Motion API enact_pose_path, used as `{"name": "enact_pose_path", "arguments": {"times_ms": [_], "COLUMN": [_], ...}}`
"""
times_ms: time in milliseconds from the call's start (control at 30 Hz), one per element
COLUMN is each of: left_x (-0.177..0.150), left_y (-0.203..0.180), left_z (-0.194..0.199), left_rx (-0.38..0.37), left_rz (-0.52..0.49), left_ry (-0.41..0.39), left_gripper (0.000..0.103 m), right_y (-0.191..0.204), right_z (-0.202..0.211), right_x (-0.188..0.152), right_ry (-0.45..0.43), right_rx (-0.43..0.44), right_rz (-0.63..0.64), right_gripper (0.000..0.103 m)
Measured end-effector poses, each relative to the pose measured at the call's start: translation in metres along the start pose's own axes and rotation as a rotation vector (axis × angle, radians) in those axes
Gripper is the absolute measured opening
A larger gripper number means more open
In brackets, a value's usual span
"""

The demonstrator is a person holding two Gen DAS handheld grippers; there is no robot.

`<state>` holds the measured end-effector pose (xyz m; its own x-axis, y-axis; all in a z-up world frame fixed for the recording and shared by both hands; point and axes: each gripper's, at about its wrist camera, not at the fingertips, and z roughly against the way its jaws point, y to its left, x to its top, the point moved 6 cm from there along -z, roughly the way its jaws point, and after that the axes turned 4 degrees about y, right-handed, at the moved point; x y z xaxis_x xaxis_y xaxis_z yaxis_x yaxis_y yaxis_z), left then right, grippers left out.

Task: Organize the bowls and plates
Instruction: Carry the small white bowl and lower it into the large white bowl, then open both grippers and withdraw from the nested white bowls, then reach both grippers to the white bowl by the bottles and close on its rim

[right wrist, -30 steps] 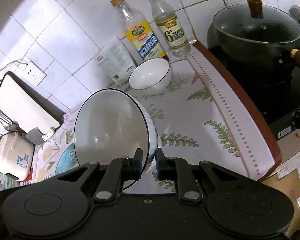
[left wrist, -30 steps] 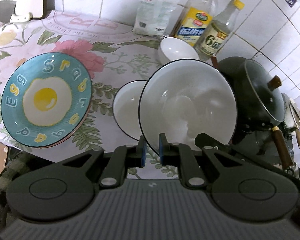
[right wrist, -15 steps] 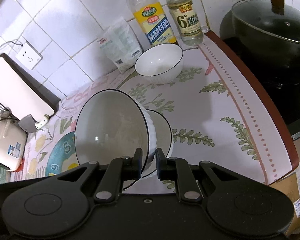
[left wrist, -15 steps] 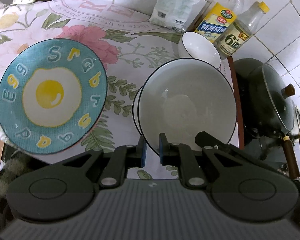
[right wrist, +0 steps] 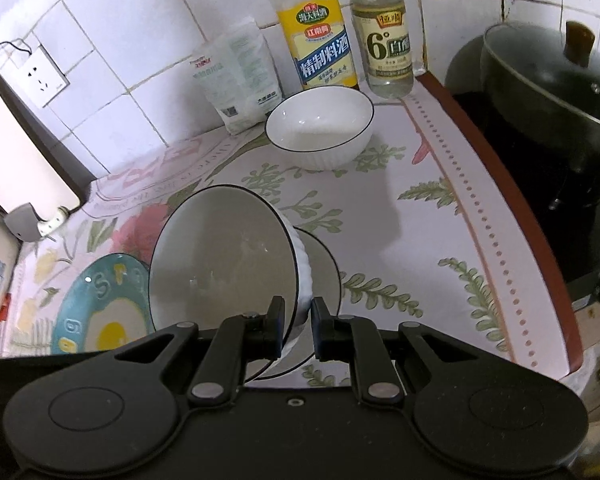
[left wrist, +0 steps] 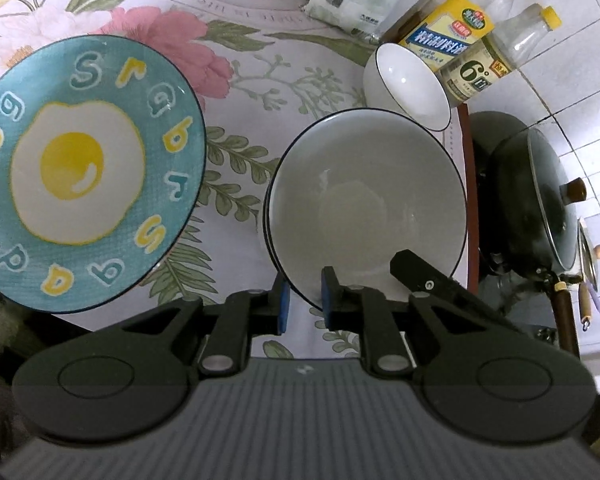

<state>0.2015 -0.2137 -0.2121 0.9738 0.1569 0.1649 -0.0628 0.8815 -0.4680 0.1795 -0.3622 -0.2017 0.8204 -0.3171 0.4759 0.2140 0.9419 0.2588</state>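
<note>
Lettering "egg" rings the blue plate (left wrist: 84,172) left of the left gripper (left wrist: 303,300), and the bottles beyond the right gripper (right wrist: 296,328) read "6°" (right wrist: 388,46) and "精制料酒" (right wrist: 320,46). Both grippers are clamped on the rim of one white bowl (left wrist: 366,204), tilted over a second bowl (right wrist: 324,276) on the tablecloth (right wrist: 420,240). Bare cloth lies right of the right gripper up to its red border; a third bowl (right wrist: 320,128) stands ahead, near the bottles.
</note>
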Motion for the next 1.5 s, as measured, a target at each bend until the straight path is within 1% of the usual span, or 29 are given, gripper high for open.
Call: {"name": "enact_pose_path", "arguments": {"times_ms": [100,233,367,533,633,700,733,800,900,933,967,1100,1133,1200,1233,1300,1367,1500], "left_x": [0.001,0.003,0.005,0.007,0.006,0.005,0.005,0.006,0.01,0.012,0.014,0.025,0.029,0.037,0.041,0.044,0.049,0.066], "left_y": [-0.001,-0.001,0.0,-0.003,-0.003,0.0,0.0,0.0,-0.005,-0.008,-0.01,-0.021,-0.025,-0.033,-0.036,-0.045,-0.054,-0.073], "left_z": [-0.001,-0.002,-0.003,-0.004,-0.004,-0.003,-0.002,0.004,0.018,0.023,0.028,0.047,0.051,0.056,0.058,0.059,0.057,0.05], "left_rx": [0.014,0.009,0.02,0.021,0.019,0.01,0.004,-0.001,-0.014,-0.018,-0.02,-0.043,-0.055,-0.082,-0.082,-0.041,-0.042,-0.036], "left_rz": [-0.018,-0.012,-0.006,-0.019,-0.033,-0.028,-0.03,-0.045,-0.087,-0.107,-0.125,-0.198,-0.214,-0.243,-0.257,-0.299,-0.317,-0.331], "left_ry": [-0.005,0.012,0.01,0.03,0.036,0.038,0.038,0.028,0.013,0.003,-0.006,-0.041,-0.05,-0.074,-0.089,-0.101,-0.105,-0.127], "left_gripper": [0.014,0.016,0.017,0.017,0.017,0.018,0.018,0.018,0.018,0.018,0.019,0.02,0.022,0.022,0.023,0.023,0.023,0.024], "right_y": [-0.002,-0.004,-0.004,0.001,0.001,0.002,0.002,0.003,-0.001,-0.003,-0.006,-0.022,-0.025,-0.032,-0.035,-0.041,-0.043,-0.048], "right_z": [-0.004,-0.012,-0.016,-0.017,-0.016,-0.015,-0.011,-0.004,0.011,0.015,0.02,0.033,0.036,0.04,0.041,0.042,0.041,0.028], "right_x": [-0.001,0.0,0.0,0.002,0.004,0.004,0.005,0.007,0.014,0.018,0.022,0.038,0.043,0.052,0.055,0.066,0.077,0.098], "right_ry": [0.0,-0.011,-0.026,-0.061,-0.068,-0.074,-0.092,-0.114,-0.135,-0.135,-0.133,-0.115,-0.115,-0.124,-0.131,-0.159,-0.187,-0.183], "right_rx": [-0.002,-0.019,-0.024,-0.103,-0.11,-0.109,-0.11,-0.107,-0.05,-0.025,0.002,0.118,0.135,0.149,0.151,0.159,0.169,0.194], "right_rz": [0.0,0.016,0.03,0.099,0.124,0.148,0.158,0.173,0.157,0.145,0.132,0.067,0.058,0.05,0.053,0.068,0.088,0.095], "right_gripper": [0.017,0.017,0.017,0.017,0.017,0.019,0.019,0.023,0.026,0.029,0.032,0.036,0.038,0.04,0.04,0.04,0.04,0.04]}}
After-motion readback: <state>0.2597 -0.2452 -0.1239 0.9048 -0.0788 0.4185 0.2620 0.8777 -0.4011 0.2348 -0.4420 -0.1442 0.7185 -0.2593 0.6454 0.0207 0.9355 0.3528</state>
